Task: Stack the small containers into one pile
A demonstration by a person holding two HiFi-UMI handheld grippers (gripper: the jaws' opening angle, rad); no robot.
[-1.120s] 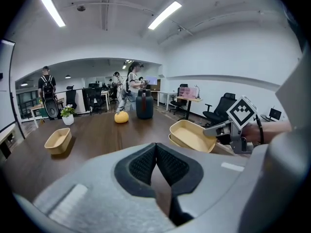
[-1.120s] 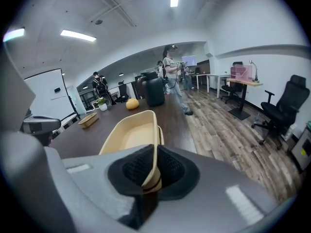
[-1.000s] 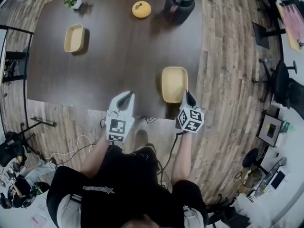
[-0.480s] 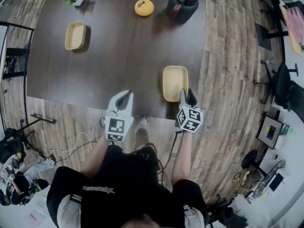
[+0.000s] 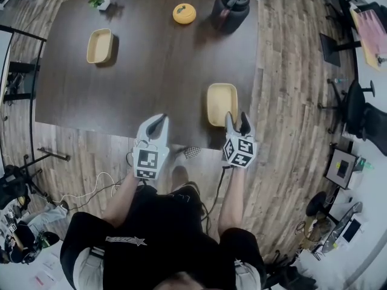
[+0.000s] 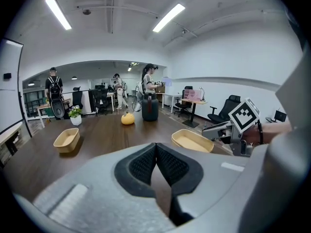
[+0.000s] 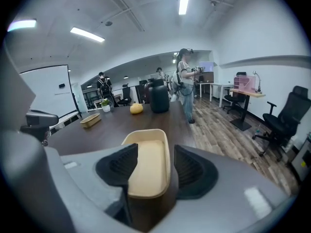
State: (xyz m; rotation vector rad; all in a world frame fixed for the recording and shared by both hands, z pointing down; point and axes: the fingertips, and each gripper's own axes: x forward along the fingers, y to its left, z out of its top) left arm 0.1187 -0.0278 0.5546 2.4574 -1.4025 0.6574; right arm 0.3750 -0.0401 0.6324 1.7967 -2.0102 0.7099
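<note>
Now the right gripper (image 5: 236,118), its jaws just opened, stands loose around the container (image 5: 221,103) at the table's (image 5: 157,71) front edge. The left gripper (image 5: 158,124) is closed, empty.

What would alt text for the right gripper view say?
The right gripper, jaws just opened and apart, frames a tan oblong container on the dark wooden table, ungripped. Farther back are a second tan container, an orange pumpkin-shaped object and a black jug.

Holds right gripper (image 5: 236,121) at near end of tan container (image 5: 221,103) on dark table (image 5: 157,65), jaws just opened, apart. Holds left gripper (image 5: 158,124) at table's near edge. Shows second container (image 5: 99,46) well apart, far left.
</note>
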